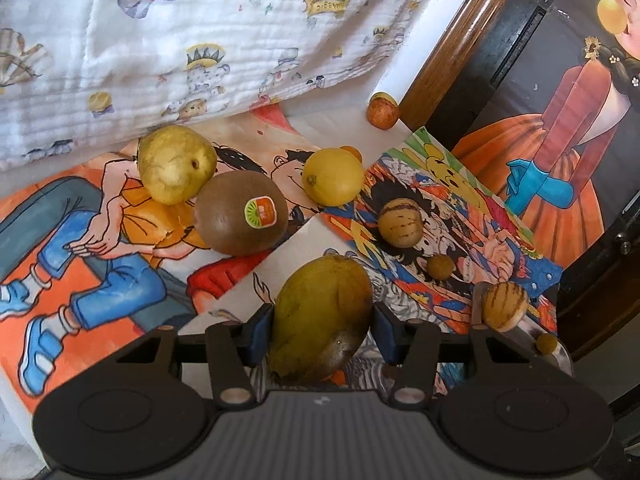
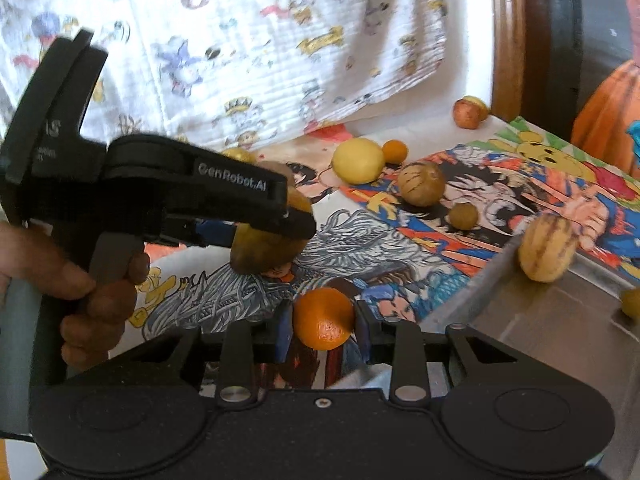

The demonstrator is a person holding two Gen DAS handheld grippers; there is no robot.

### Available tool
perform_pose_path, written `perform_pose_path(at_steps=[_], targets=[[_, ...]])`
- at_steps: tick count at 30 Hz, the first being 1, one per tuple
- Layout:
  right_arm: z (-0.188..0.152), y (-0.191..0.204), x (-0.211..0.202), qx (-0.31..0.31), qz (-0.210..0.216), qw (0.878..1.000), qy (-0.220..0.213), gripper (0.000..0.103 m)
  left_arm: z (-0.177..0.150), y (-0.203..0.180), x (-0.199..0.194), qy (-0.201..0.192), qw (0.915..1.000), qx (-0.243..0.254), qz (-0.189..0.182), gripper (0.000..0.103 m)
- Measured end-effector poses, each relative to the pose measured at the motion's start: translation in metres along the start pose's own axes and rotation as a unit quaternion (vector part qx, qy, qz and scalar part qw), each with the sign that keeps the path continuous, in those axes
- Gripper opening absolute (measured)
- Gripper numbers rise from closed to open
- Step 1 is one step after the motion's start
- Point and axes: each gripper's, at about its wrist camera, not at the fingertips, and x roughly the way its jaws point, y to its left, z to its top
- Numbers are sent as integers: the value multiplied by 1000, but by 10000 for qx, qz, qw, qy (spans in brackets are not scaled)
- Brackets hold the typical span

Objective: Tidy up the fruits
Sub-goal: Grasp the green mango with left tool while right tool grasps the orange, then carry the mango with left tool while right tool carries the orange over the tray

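Observation:
My left gripper is shut on a yellow-green mango and holds it above the cartoon-printed table; the same mango shows under the left gripper in the right wrist view. My right gripper is shut on a small orange. On the table lie a pear, a kiwi with a sticker, a lemon, a striped melon and a small brown fruit. A metal tray at the right holds another striped melon.
A white printed cloth hangs behind the fruit. A reddish fruit sits by a wooden frame at the back. A tiny orange fruit lies beside the lemon. A small yellowish fruit sits in the tray's right part.

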Motion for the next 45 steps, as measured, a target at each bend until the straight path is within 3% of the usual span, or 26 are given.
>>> perform_pose_path(at_steps=[8,23,32,45], targets=[[-3,-18,-42,187,-286,9986,-413,34,-12,-22,-12,-24,9999,108,-118,56],[-28,-120,-83,626,-1832,9786,-691,34,-26,-106,0,145,9950,760,-629,56],[-35,-153,-70,681,-1980,9754,-687,34,-37,-143,30,426,9893,1095,-867,56],[-35,-179,-49,715,-1991,9755,-603,34,-45,-159,59,561,9849,1426,-812,56]])
